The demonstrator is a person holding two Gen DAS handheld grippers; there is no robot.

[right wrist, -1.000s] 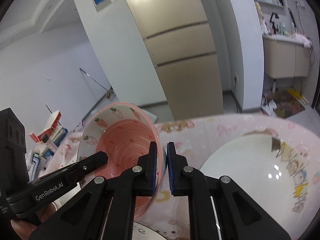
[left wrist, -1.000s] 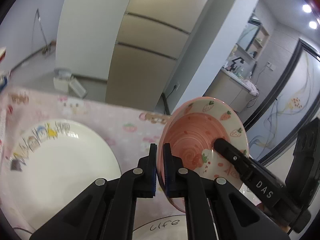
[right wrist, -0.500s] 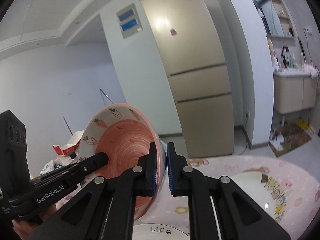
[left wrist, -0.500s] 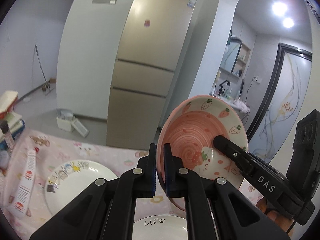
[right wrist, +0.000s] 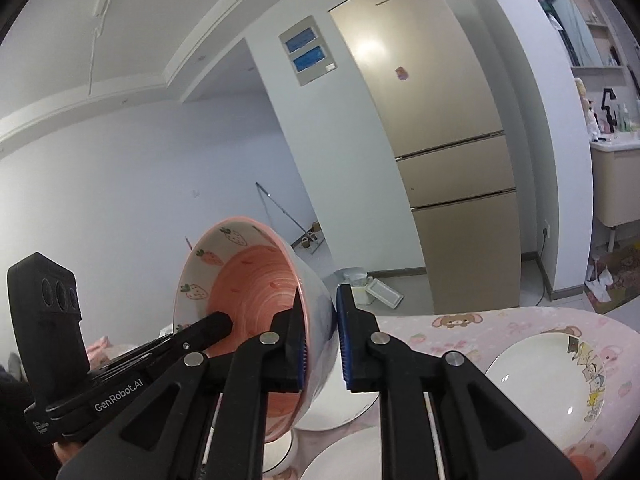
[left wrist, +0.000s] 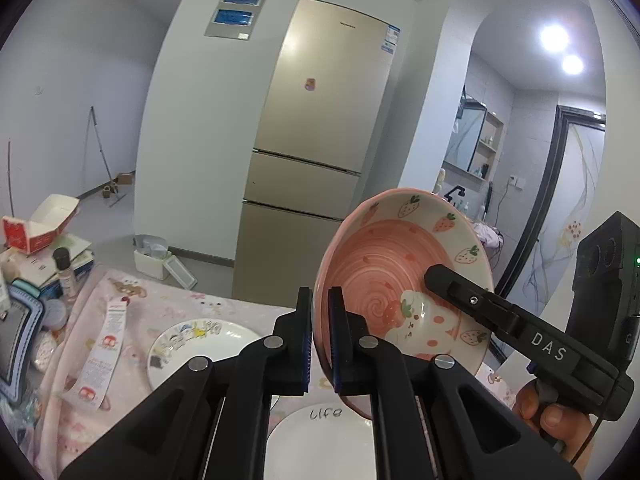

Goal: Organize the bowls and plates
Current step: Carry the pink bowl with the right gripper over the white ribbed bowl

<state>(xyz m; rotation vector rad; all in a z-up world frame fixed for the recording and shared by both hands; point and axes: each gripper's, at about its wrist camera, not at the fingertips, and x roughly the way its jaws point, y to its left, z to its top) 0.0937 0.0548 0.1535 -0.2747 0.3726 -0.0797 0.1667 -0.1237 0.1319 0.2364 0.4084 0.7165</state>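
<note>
Left wrist view: the left hand-held gripper [left wrist: 320, 336] is clamped on the pink bowl's [left wrist: 396, 272] rim, bowl tipped on edge above the worktop [left wrist: 168, 308]. The right hand-held gripper [right wrist: 322, 340], jaws just opening, straddles the opposite wall. The "life" plate [left wrist: 320, 436] lies at six o'clock.

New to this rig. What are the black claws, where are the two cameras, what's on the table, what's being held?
No robot here: a person holds a two-finger gripper in each hand, with a fisheye camera on each looking along its fingers. One picture is from the left gripper, the other from the right gripper; each also shows the other gripper from the side. Both are clamped on opposite rims of one pink strawberry bowl, held tilted in the air above the table. The right jaws have just been opening slightly, the rim between them. On the pink tablecloth lie a white cartoon plate and a white plate marked "life". Boxes and bottles sit at the table's end.
</note>
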